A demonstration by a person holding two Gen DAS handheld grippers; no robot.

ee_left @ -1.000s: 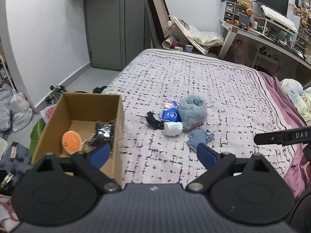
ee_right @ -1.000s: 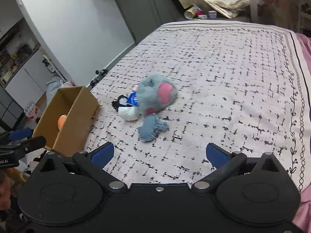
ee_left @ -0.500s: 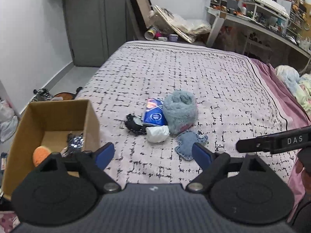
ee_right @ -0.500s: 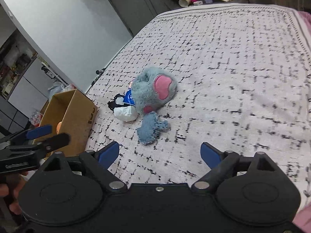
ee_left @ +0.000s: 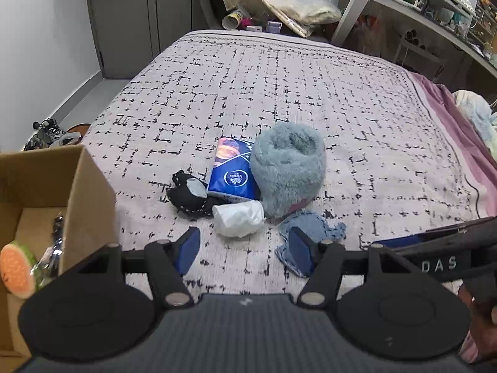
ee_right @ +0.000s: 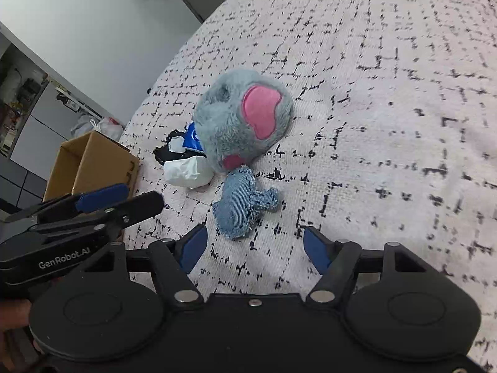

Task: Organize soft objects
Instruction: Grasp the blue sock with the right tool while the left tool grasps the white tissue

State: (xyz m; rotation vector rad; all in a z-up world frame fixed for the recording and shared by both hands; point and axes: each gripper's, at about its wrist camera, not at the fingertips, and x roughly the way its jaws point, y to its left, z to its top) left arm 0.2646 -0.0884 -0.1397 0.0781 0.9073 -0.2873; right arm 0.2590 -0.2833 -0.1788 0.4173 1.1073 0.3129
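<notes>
A small pile lies on the bed: a grey fluffy plush with a pink patch, a blue tissue pack, a black cloth piece, a white soft bundle and a denim fabric piece. My left gripper is open and empty, just short of the white bundle. My right gripper is open and empty, just short of the denim piece. The left gripper also shows in the right wrist view.
An open cardboard box stands at the bed's left edge, holding an orange round toy and dark items. The patterned bedspread stretches far behind the pile. A cluttered desk and wardrobe stand beyond the bed.
Both grippers have moved forward and down towards the pile, which now looks larger. The box has slid to the left edge of the left view. Both stay open.
</notes>
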